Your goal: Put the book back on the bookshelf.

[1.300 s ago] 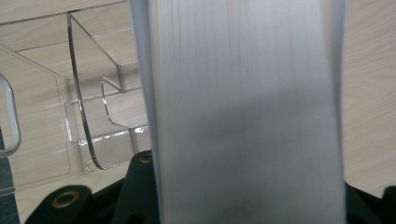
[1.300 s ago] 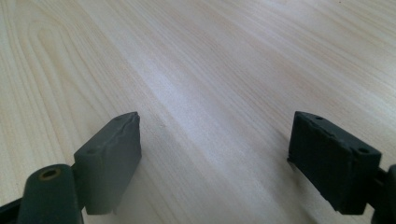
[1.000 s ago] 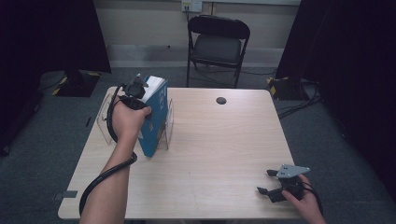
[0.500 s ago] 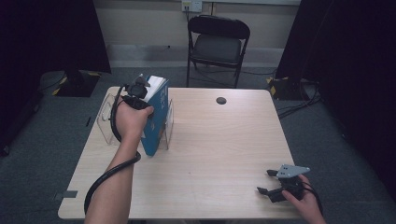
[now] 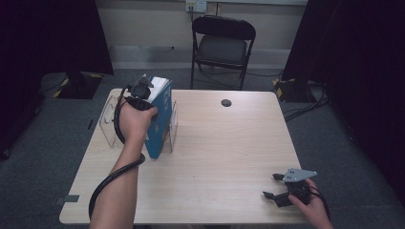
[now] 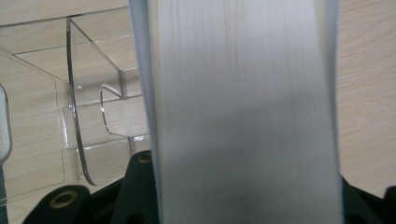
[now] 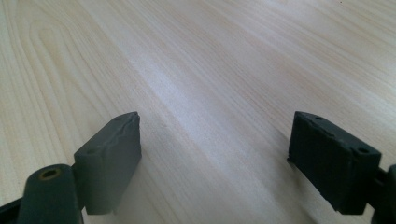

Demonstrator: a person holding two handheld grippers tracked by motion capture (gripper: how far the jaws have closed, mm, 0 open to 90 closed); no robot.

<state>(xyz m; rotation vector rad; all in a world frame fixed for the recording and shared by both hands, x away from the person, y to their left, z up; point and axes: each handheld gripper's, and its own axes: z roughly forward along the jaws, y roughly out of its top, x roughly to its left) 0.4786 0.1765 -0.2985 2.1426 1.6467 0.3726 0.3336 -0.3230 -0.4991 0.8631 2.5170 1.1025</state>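
One blue book [image 5: 159,121] stands in one clear acrylic rack [image 5: 109,125]. Two grippers are at the one table [image 5: 224,143]. One folding chair [image 5: 222,44] stands behind.

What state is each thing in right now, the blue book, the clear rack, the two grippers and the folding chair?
Blue book with white page edges: upright, gripped, at the rack.
Clear acrylic rack: standing on the table's left side.
Left gripper: shut on the book from above.
Right gripper: open, holding nothing, low over the wooden table.
Black folding chair: unfolded, unoccupied.
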